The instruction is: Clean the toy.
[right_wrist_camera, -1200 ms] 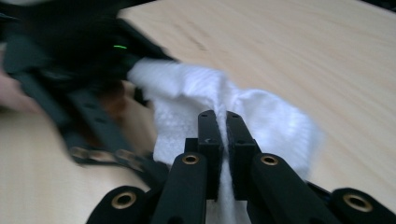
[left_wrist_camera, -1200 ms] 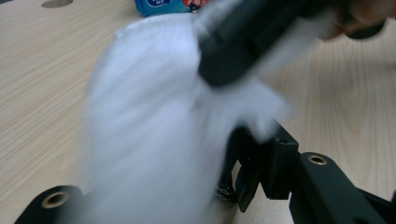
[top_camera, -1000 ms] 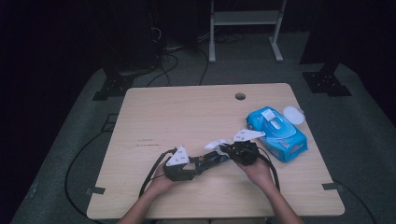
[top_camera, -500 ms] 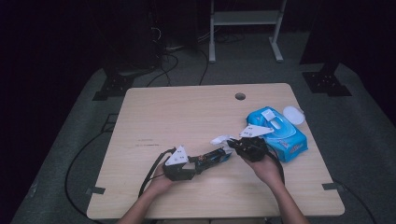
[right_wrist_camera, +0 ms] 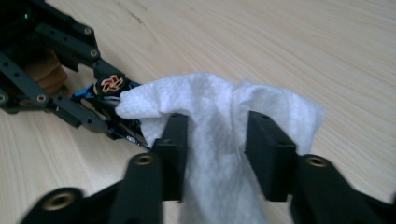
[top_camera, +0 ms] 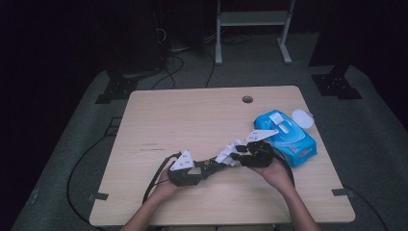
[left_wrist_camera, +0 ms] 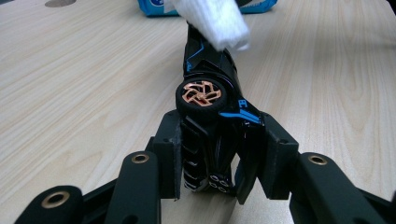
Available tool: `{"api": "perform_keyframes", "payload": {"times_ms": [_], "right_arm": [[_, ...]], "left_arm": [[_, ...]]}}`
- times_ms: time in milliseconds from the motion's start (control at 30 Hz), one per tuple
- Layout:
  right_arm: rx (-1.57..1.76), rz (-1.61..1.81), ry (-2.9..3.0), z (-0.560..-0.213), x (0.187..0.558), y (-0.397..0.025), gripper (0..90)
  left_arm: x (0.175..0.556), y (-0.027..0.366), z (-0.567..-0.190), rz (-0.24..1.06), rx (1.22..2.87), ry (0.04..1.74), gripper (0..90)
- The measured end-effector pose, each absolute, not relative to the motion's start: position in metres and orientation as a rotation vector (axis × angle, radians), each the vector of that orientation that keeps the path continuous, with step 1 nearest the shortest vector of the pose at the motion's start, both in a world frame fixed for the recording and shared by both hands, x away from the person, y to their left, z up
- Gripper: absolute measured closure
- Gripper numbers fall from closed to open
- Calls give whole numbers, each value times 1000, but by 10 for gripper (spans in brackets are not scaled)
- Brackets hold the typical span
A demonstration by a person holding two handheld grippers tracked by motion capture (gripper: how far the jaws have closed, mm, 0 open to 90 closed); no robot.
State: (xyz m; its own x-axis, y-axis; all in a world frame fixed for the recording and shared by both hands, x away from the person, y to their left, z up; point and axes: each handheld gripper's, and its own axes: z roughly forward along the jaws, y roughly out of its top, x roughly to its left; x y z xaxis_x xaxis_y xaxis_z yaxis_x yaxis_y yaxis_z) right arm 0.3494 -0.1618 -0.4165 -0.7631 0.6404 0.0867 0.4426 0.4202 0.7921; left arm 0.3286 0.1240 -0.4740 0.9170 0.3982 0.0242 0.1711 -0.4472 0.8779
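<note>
Black toy car (left_wrist_camera: 210, 116) with blue trim and copper-spoked wheels (left_wrist_camera: 201, 94), lying on its side low over the counter (top_camera: 192, 120), near its front edge and left of centre. Clamped at the rear by the left tool (left_wrist_camera: 219, 163), jaws closed down to the width of the body, 1 on each flank. Nose pointing away toward the right tool (right_wrist_camera: 215, 140), whose 2 jaws sit part-closed on a bunched white wipe (right_wrist_camera: 219, 107); folds of it spill out above and to both sides.

Wipe touching the far end of the car, draped over the nose in the left gripper view. Judged as a wiping step, mid-way at best: 1 wheel and the flank nearest the left tool look untouched.

To do it well:
- Keep the left grip firm and level, so the car cannot twist out.
- Draw the wipe along the body toward the clamped end in long strokes, pressing lightly.
- Keep the bunch tight between the jaws; loose folds could snag on the wheel.
- Roll the car to reach the hidden side.

Farther right, a blue wipes pack (top_camera: 288, 137) and a white lid (top_camera: 302, 117) near the counter's edge, well apart from the work.
</note>
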Motion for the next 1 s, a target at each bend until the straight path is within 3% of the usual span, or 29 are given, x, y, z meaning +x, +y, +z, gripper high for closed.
{"api": "perform_keyframes", "payload": {"times_ms": [200,433,533,633,733,1000], "right_arm": [[985,1330,2449,-419,352,-160,433],[998,1389,2456,-425,351,-146,402],[990,1374,2412,-428,349,-141,489],[964,1325,2352,-430,345,-137,690],[943,1296,2308,-432,342,-140,824],[970,1240,2266,-430,343,-148,853]], "left_arm": [[328,123,-474,282,2043,405,578],[328,122,-474,281,2039,403,577],[328,123,-474,276,2035,404,573],[328,122,-475,274,2031,401,573],[327,122,-474,291,2034,402,577],[328,123,-473,279,2026,407,579]]}}
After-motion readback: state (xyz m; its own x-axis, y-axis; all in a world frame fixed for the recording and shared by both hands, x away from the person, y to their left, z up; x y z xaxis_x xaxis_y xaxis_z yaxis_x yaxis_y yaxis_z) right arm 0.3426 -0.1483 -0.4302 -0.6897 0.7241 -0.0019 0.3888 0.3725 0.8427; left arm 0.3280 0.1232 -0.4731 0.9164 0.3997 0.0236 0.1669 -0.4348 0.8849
